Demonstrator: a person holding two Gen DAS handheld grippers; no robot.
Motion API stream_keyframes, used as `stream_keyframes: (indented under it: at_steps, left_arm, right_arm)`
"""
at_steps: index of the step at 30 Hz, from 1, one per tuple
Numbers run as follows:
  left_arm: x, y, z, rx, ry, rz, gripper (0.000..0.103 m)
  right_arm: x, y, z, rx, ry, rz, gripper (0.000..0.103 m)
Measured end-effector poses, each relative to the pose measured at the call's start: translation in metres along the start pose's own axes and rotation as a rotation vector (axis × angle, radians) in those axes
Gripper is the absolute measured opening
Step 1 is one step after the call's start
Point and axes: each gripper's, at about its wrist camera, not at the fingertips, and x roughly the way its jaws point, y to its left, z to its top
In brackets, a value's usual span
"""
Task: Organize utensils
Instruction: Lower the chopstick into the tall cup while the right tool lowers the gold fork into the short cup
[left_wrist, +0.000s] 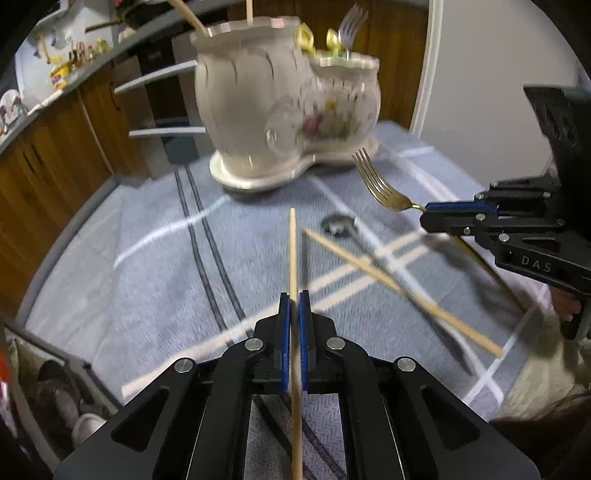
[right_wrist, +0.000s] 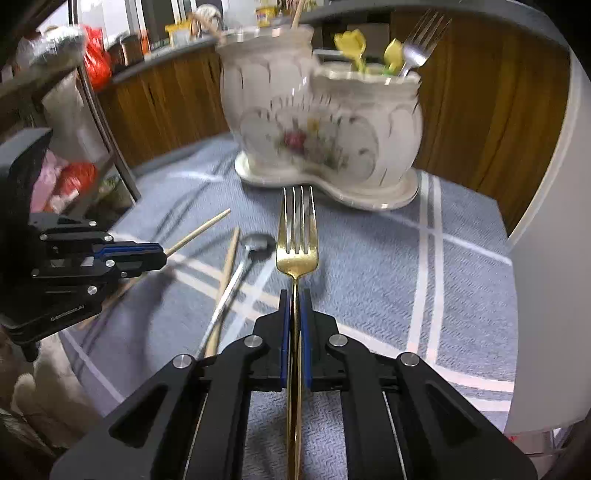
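— What have I got in the left claw (left_wrist: 294, 306)?

— A wooden chopstick (left_wrist: 293, 251), pinched between the blue pads near its middle, tip pointing up the frame toward the holder. I judge it light, stiff and a bit slick, so it could swivel in such a narrow pinch; holding it near the centre seems sensible.

— And the right claw (right_wrist: 295, 306)?

— Closed on the stem of a gold fork (right_wrist: 297, 236), tines forward at the centre of the right wrist view. It looks thin polished metal: rigid, slippery, heavier at the head, so I would keep hold just behind the tines.

— What lies under me?

— On the striped cloth (left_wrist: 147, 280) over the tabletop, a second chopstick (left_wrist: 399, 290) runs diagonally at lower right of the left view, crossing a steel spoon (right_wrist: 255, 245) whose bowl sits just left of the fork in the right view.

— Farther out?

— The ceramic two-pot holder (left_wrist: 251, 103) at upper centre, fragile I expect. Its tall pot already has sticks; the low pot has a silver fork (right_wrist: 419, 44) and yellow handles (right_wrist: 352, 46), which crowd the opening I would aim the fork at.
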Motion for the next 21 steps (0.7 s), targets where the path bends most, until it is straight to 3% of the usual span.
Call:
stream_keyframes:
  at_steps: [16,21]
  left_arm:
    - [-0.062,0.016,0.033,-0.028,-0.299,-0.057,0.005]
    - [-0.075,0.020,0.056,-0.048,-0.394,-0.074,0.005]
  right_arm:
    - [-0.068,0.003,0.024,-0.003,-0.343,-0.025,0.005]
    - [-0.089,0.001,0.047,0.029,-0.487,-0.066,0.005]
